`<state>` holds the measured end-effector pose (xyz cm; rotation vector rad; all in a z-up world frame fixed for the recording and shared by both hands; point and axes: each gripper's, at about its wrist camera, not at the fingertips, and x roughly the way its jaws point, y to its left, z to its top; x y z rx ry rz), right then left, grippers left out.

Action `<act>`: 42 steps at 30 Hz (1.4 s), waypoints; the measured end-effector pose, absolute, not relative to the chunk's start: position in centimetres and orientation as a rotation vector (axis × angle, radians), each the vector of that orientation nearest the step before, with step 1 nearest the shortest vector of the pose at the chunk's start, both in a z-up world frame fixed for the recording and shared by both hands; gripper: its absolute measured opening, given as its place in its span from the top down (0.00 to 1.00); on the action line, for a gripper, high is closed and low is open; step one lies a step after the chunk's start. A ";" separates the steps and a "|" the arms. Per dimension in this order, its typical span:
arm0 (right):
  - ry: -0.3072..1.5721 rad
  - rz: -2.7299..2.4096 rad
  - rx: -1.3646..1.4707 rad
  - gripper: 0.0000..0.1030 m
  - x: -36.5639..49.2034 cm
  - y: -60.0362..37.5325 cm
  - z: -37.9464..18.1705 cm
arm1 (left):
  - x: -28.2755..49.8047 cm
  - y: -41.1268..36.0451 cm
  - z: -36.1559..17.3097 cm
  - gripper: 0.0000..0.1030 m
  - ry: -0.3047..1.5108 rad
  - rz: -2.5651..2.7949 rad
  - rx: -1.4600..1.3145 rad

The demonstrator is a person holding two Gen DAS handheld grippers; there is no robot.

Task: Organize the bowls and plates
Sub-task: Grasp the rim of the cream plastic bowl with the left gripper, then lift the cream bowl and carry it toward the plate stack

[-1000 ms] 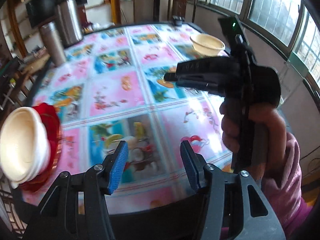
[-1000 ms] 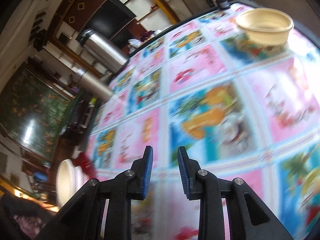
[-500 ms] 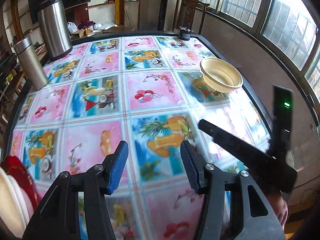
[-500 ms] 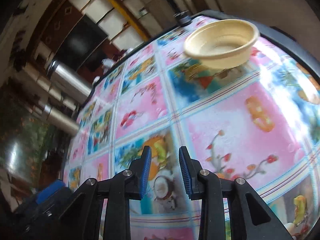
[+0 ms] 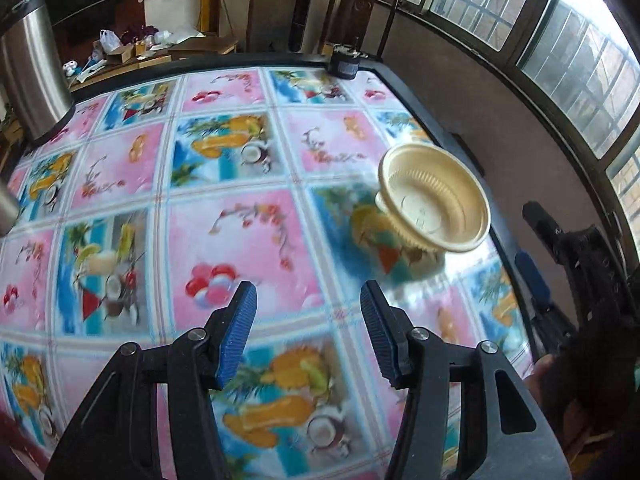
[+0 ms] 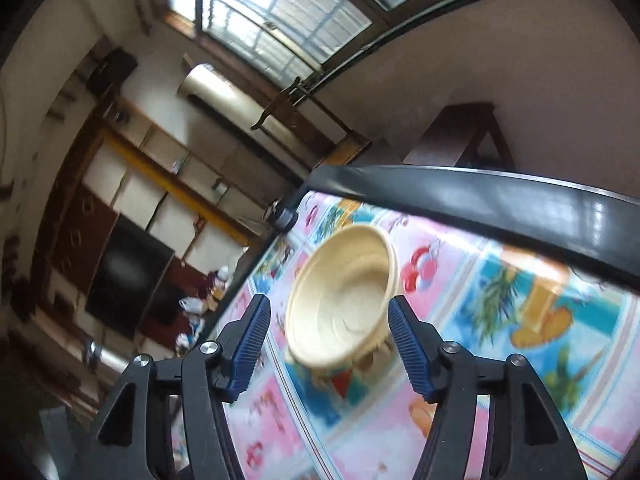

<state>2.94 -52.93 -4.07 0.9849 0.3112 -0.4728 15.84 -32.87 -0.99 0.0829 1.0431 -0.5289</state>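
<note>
The right gripper (image 6: 328, 340) is spread wide and empty, its blue pads (image 6: 408, 346) framing the cream bowl (image 6: 344, 300), which sits on the table (image 6: 520, 312) just ahead of the fingertips, near the table's dark edge (image 6: 500, 200). The bowl looks as if it rests on a second bowl or ribbed base; blur makes that hard to settle. The step in hand reads as a reach to pick the bowl up. To do it well, bring the fingers forward until one pad is inside the rim and the other outside the wall, on the near side, then close gently; the thin wall will likely flex, so a pinch at the rim is safer than squeezing across the whole bowl. Keep the camera level, as this view is tilted. The left gripper (image 5: 308, 330) is also wide and empty, over bare tablecloth, with the bowl (image 5: 434, 204) ahead and to the right of its fingers; it should stay clear of the reach.
</note>
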 end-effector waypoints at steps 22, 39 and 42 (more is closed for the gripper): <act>0.510 -0.392 1.275 0.36 6.7 -59.9 -11.4 | 23.9 -44.8 -5.1 0.49 1.173 -0.644 -0.030; 0.567 -0.383 1.268 0.66 7.7 -59.6 -12.5 | 23.2 -44.6 -5.9 0.79 1.149 -0.636 0.030; 0.582 -0.391 1.274 0.74 7.9 -59.4 -12.9 | 23.2 -44.3 -6.3 0.86 1.152 -0.629 0.032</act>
